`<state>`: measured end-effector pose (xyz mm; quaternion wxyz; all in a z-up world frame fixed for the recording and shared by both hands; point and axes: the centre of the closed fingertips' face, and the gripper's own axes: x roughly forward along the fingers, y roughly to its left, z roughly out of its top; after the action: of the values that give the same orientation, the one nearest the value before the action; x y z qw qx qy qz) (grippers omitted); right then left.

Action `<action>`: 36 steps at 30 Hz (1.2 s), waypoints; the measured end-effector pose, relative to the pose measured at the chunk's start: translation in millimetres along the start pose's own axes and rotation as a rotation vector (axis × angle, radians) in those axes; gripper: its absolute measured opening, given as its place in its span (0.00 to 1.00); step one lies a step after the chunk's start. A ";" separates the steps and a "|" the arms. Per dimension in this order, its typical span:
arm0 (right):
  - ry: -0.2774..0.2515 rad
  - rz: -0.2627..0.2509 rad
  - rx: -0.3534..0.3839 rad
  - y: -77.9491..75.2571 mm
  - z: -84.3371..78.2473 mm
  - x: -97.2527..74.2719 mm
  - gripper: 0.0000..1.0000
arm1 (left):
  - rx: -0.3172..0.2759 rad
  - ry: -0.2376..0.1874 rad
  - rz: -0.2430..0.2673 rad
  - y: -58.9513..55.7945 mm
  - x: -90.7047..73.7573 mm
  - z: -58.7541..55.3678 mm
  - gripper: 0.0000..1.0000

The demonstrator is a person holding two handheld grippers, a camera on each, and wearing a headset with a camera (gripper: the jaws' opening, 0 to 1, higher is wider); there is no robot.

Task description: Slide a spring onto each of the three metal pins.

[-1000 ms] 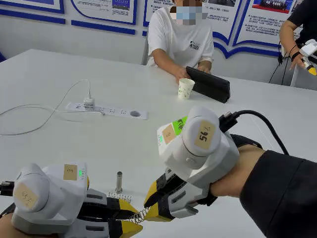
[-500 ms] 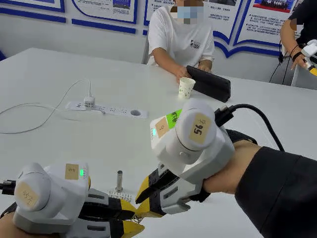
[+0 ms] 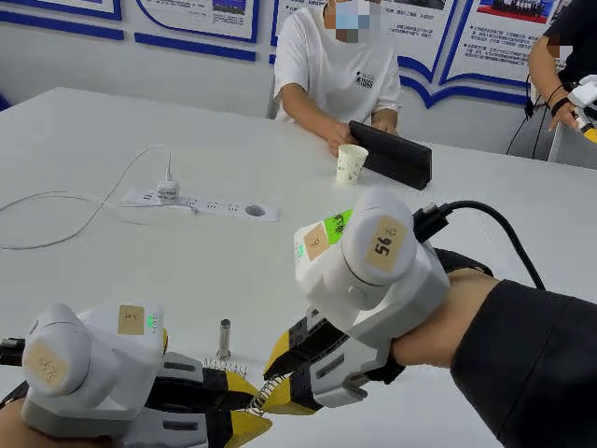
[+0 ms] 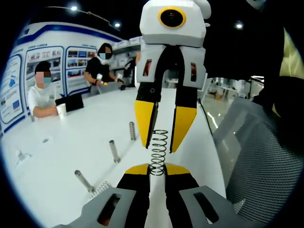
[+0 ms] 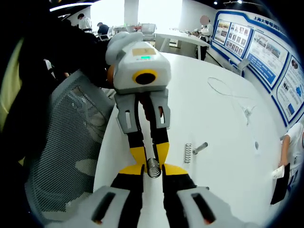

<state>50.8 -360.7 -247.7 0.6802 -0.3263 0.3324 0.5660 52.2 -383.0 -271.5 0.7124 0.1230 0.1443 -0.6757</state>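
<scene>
— What writing can be read?
— "95" is read on a tan sticker (image 3: 385, 245) on the right gripper (image 3: 264, 387); a green sticker (image 3: 338, 227) is set beside it, its print too small to be read; the tan label (image 3: 131, 319) on the left gripper (image 4: 156, 170) is blurred.
— And the spring (image 4: 158, 151)?
— A slim coil of bare grey wire is seen; one end is pinched in the left gripper's closed jaws; the other end is clamped between the right gripper's yellow fingertips (image 4: 144, 116); three metal pins (image 4: 113, 151) are stood upright left of the spring in the left gripper view; a second spring (image 4: 100, 189) is laid flat lower left of it.
</scene>
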 end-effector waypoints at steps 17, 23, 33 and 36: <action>0.001 0.002 -0.003 -0.1 2.2 1.7 0.12 | 0.003 -0.006 0.007 2.1 0.6 1.4 0.11; 0.007 -0.001 -0.003 -1.6 1.4 1.0 0.12 | -0.002 -0.004 0.015 3.3 0.2 1.1 0.15; 0.023 -0.015 0.010 -7.9 -5.5 -4.9 0.12 | -0.019 -0.009 0.039 9.2 -6.6 1.6 0.22; 0.027 -0.023 0.019 -11.6 -9.4 -8.5 0.12 | -0.023 -0.011 0.051 11.9 -10.8 1.8 0.24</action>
<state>60.4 -374.8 -245.2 0.6852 -0.3311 0.3433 0.5504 63.6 -372.9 -266.1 0.7316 0.1145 0.1450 -0.6563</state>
